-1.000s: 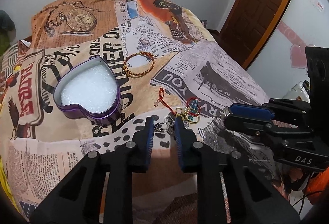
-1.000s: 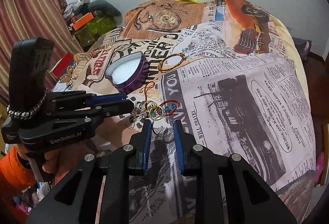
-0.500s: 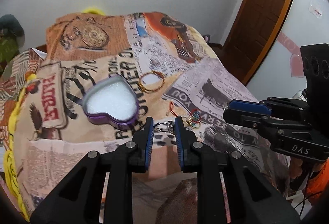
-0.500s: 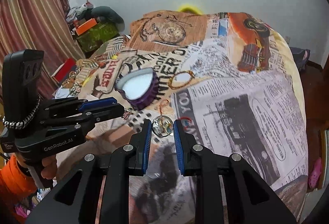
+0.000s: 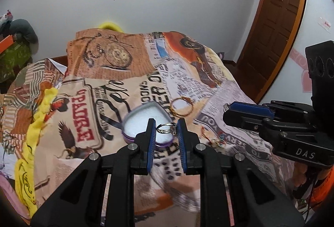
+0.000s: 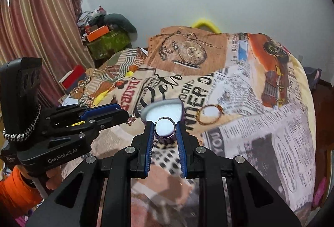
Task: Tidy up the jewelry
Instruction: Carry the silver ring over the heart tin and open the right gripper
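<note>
newspaper-print bedspread covers a bed under a white wall, and a purple heart-shaped tin with white padding sits open near its middle, a gold bangle just to its far right and a tangle of red cord and charms to its near right. the left gripper pinches a silver ring by its edges, held above the tin's near side; the right gripper clamps a plain silver ring the same way, also over the tin. both grips are thin, on round metal, so either ring could likely slip or twist out and roll off across the cloth. a second ago both grippers were low by the charm tangle; since then both have lifted, carrying their rings toward the tin.
</note>
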